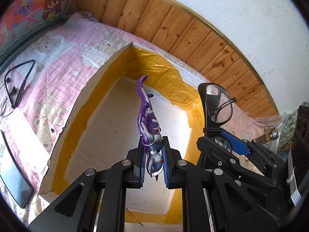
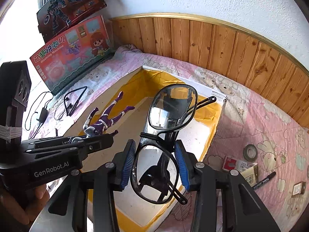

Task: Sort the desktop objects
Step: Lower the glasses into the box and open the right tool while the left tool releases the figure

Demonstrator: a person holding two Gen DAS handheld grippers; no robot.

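We see the purple and silver action figure (image 1: 148,123) clamped by its head and shoulders between the blue pads of the left gripper (image 1: 153,166), its legs sticking out ahead over the open foam box (image 1: 92,89) lined with yellow tape. The left fingers (image 1: 142,170) are nearly together, pressing on the figure from both sides. The black-framed glasses (image 2: 164,135) sit folded in the right gripper (image 2: 156,166): the lower lens lies between the blue pads, the upper lens and the temple tips reach out beyond them, also above the box. The right fingers (image 2: 128,164) stand about half apart and bear on the frame at both edges.

From the left wrist we see the right gripper (image 1: 227,143) just beside the figure, glasses (image 1: 218,102) upright in it, and on the pink bear-print bedspread (image 1: 58,67) a neckband earphone (image 1: 17,83) and a phone (image 1: 13,176) that the other view cuts off. From the right wrist we see the left gripper (image 2: 92,137) from the side with the figure (image 2: 104,119) hanging over the box interior (image 2: 195,135), a hand (image 2: 25,203) below it, two toy cartons (image 2: 73,52) against the wall, and to the right of the box a tape roll (image 2: 250,151), small packets (image 2: 239,164) and a marker (image 2: 264,179).
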